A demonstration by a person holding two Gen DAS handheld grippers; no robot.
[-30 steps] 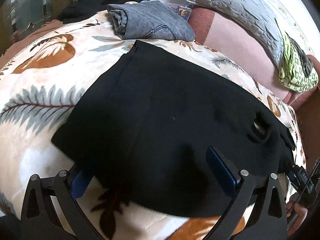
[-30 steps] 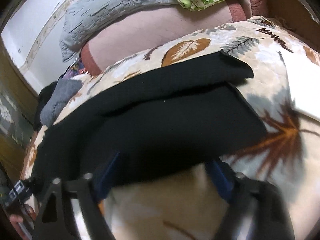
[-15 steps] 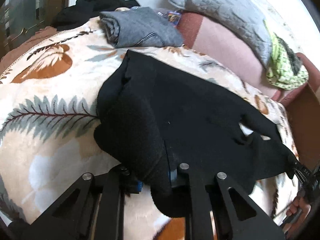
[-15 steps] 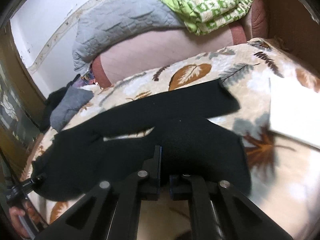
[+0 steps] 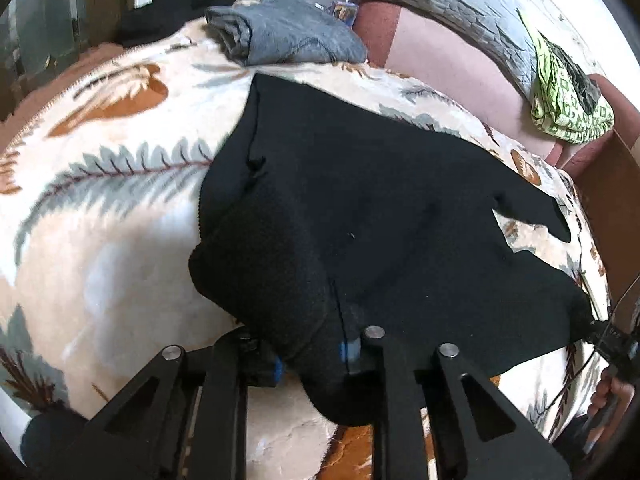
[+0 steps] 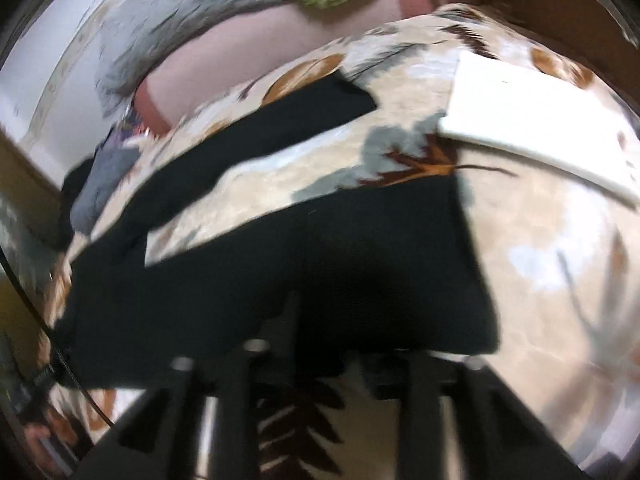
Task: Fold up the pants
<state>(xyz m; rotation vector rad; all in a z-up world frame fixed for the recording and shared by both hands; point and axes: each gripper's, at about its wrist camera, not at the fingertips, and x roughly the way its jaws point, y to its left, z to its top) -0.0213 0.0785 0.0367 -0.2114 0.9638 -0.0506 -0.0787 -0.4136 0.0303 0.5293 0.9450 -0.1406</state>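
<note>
Both grippers clamp black pants [image 5: 360, 208] on a leaf-print blanket [image 5: 120, 208]: left gripper [image 5: 310, 354] pinches the near waist corner, right gripper [image 6: 328, 360] the near leg's edge, jaws just easing wider. Carrying both ends across together should keep the fold square.

A bed covered by a cream plush blanket printed with orange and grey leaves [image 5: 120, 216] is carrying black fabric pants [image 5: 360, 200] spreading across its middle, a folded grey garment [image 5: 288, 36] lying just beyond them, a crumpled black cloth [image 5: 192, 0] at the far corner, and a flat white rectangular pad [image 6: 532, 120] sitting apart.
</note>
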